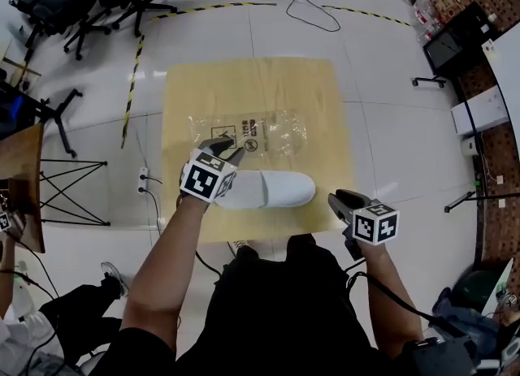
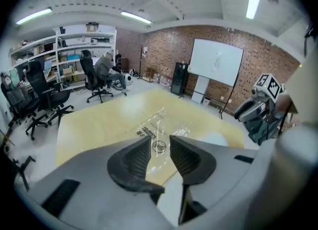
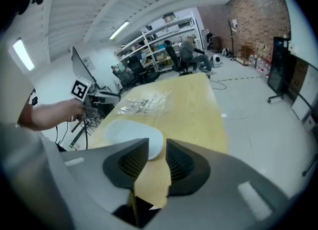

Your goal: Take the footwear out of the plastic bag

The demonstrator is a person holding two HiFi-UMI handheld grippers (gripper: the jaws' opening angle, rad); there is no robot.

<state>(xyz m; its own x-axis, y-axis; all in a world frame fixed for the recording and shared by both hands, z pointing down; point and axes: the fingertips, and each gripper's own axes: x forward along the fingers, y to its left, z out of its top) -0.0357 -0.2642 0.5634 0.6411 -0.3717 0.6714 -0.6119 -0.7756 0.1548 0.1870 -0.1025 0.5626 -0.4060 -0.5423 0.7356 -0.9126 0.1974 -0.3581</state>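
Jaws apart and empty on my left gripper (image 1: 227, 149) and right gripper (image 1: 341, 200); white slipper (image 1: 272, 189) lies on surface (image 1: 325, 106) beside plastic bag (image 1: 260, 132)

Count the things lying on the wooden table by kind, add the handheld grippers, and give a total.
White slipper: 1
Clear plastic bag: 1
Grippers: 2 (left gripper, right gripper)
Total: 4

One slipper (image 1: 272, 189), one plastic bag (image 1: 262, 132), one table (image 1: 244, 82)
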